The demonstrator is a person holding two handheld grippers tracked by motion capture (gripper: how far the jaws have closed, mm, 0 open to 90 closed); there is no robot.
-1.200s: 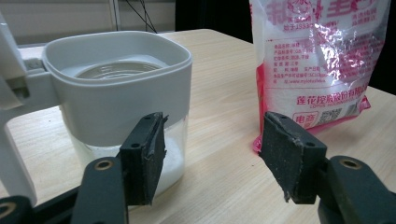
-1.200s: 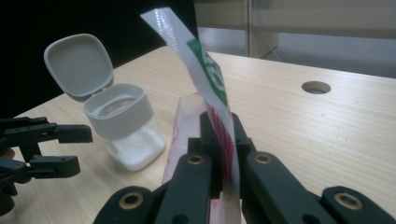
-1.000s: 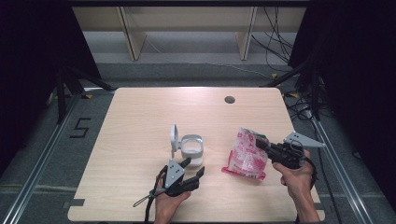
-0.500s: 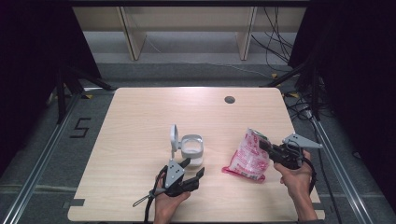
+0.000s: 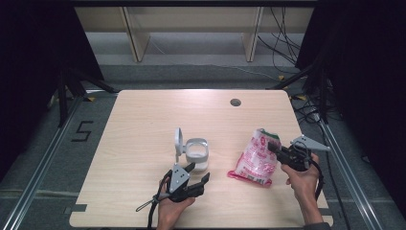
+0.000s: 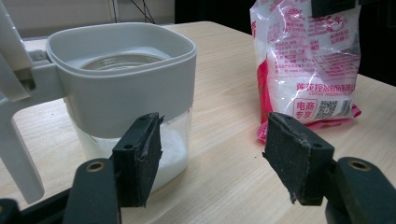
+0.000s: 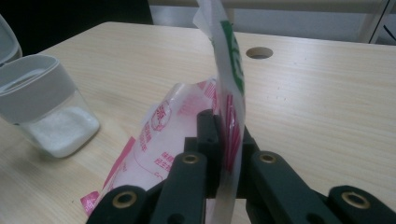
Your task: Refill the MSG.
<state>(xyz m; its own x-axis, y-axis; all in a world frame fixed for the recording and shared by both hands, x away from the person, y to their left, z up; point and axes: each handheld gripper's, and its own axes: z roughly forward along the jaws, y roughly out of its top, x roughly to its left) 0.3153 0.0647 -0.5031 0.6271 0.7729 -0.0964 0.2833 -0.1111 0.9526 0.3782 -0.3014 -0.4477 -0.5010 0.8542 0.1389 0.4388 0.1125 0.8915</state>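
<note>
A clear container (image 5: 196,154) with a white collar and a flipped-up lid (image 5: 178,139) stands at mid-table, holding some white powder. My left gripper (image 5: 198,172) sits just in front of it, open, nothing between its pads. In the left gripper view the container (image 6: 121,79) rises behind the left pad (image 6: 140,158), and my left gripper (image 6: 215,149) shows a wide gap. My right gripper (image 5: 271,145) is shut on the top edge of a pink and white bag (image 5: 256,157). Its jaws have just been opening slightly, the bag film (image 7: 229,70) still pinched in my right gripper (image 7: 224,128).
The wooden table (image 5: 143,120) has a round cable hole (image 5: 235,102) at the far right. The container (image 7: 44,102) stands to the left of the bag in the right gripper view. Dark stands and cables lie on the floor around the table.
The bag's top has risen a little and shifted slightly right with the right gripper. The left gripper and the container have kept still.
</note>
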